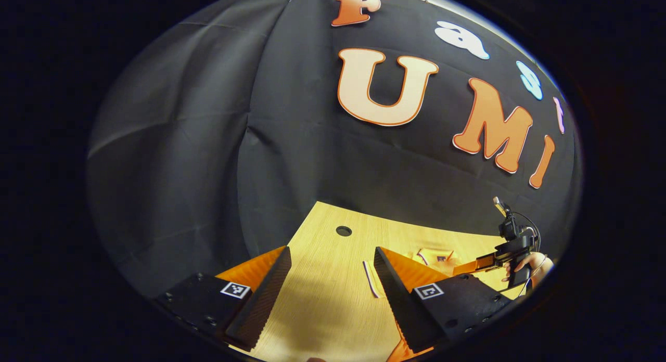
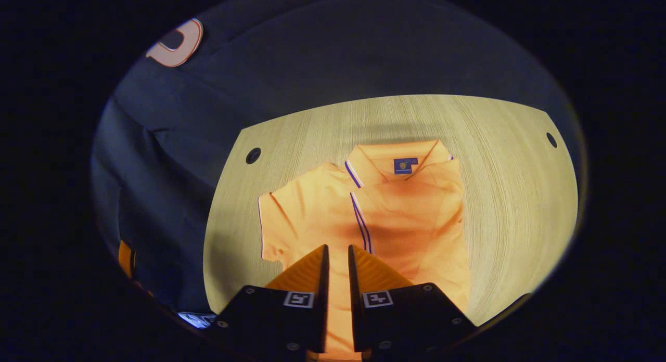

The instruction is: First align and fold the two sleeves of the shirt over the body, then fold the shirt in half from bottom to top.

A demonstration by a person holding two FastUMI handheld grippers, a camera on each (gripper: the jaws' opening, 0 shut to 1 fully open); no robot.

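Nearly closed fingers of the right gripper (image 2: 338, 260) hang above the orange short-sleeved polo shirt (image 2: 411, 221), a thin gap between them and no cloth visibly pinched there. That shirt lies flat on the pale wood-grain table (image 2: 510, 195), collar toward the far edge; one sleeve is already folded across the body, its blue-striped cuff (image 2: 360, 221) running down the middle, while the other sleeve (image 2: 283, 221) is spread out flat to the side. Over in the left gripper view, the left gripper (image 1: 330, 284) is held wide apart and empty above bare tabletop, with a strip of the garment's striped trim just beside one finger and the right gripper, in a person's hand (image 1: 525, 266), farther off. By the look of it, the second sleeve fold is the step in hand. Doing it well likely means opening over the spread sleeve's outer edge, pinching one layer only, then carrying it across until its cuff lines up with the striped one already laid, keeping the body from dragging.
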